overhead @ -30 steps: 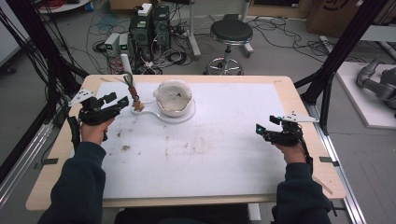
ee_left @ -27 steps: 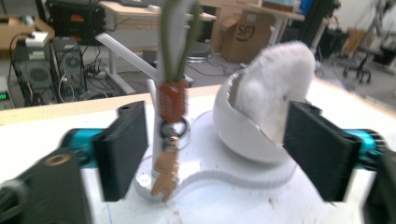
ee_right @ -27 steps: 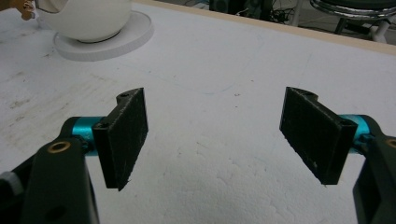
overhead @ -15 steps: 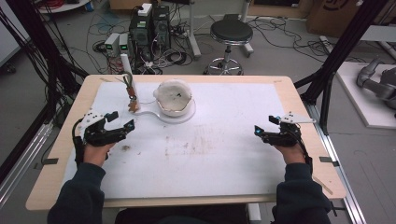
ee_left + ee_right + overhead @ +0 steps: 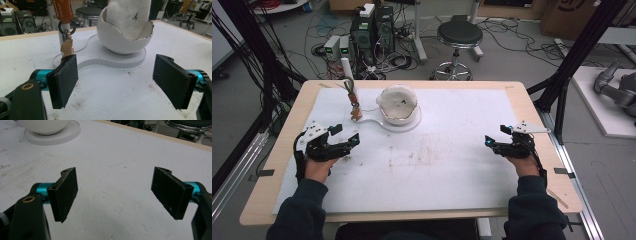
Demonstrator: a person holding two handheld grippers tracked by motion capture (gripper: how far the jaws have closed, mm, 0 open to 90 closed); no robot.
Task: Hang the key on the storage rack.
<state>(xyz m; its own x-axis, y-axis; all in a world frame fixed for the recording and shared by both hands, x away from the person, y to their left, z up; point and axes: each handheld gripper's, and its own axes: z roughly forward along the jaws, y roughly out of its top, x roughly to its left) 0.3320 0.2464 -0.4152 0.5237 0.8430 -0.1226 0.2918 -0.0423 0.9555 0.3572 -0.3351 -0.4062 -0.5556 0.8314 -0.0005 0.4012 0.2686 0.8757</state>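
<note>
White stained surface (image 5: 452, 165), cables and stool (image 5: 459, 35) behind; white bowl (image 5: 125, 37) holds fluffy white stuffing; keyring (image 5: 66, 27) hangs beside; both grippers' fingers spread, empty

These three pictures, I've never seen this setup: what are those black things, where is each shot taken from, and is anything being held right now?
A person sits at a table with a hand-held two-jaw gripper in each hand. The high view looks down from above: left gripper, right gripper. The other two pictures come from cameras riding on each gripper, looking along its black jaws. On the white mat stands a white bowl holding something fluffy white, on a flat white base. Beside it a post carries a keyring with an orange tag. Both grippers are open, holding nothing; the left one's jaws have just been opening.
</note>
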